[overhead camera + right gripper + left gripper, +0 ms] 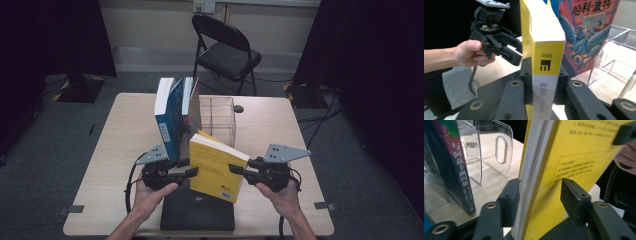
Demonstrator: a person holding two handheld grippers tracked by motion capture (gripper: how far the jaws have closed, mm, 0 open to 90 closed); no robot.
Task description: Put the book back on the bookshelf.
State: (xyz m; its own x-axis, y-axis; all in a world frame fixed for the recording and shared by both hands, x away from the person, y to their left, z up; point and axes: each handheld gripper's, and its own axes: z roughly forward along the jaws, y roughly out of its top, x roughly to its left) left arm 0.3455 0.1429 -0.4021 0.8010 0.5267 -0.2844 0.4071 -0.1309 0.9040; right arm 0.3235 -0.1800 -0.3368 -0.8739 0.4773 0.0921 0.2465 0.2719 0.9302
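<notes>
My right gripper (541, 82) pinches the yellow book (218, 166) by its spine; my left gripper (540, 195) straddles its fore-edge, jaws spread. Two books (176, 116) already stand in the clear rack (222, 119) at 12 o'clock; the yellow book is not yet slotted in.

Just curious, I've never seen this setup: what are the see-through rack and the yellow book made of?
The rack looks like clear hard plastic, perhaps acrylic: you see the table through its glossy walls and cut-out handle slot. The yellow book appears to be a paperback: a thin, smooth card cover over a thick block of pale paper pages.
</notes>
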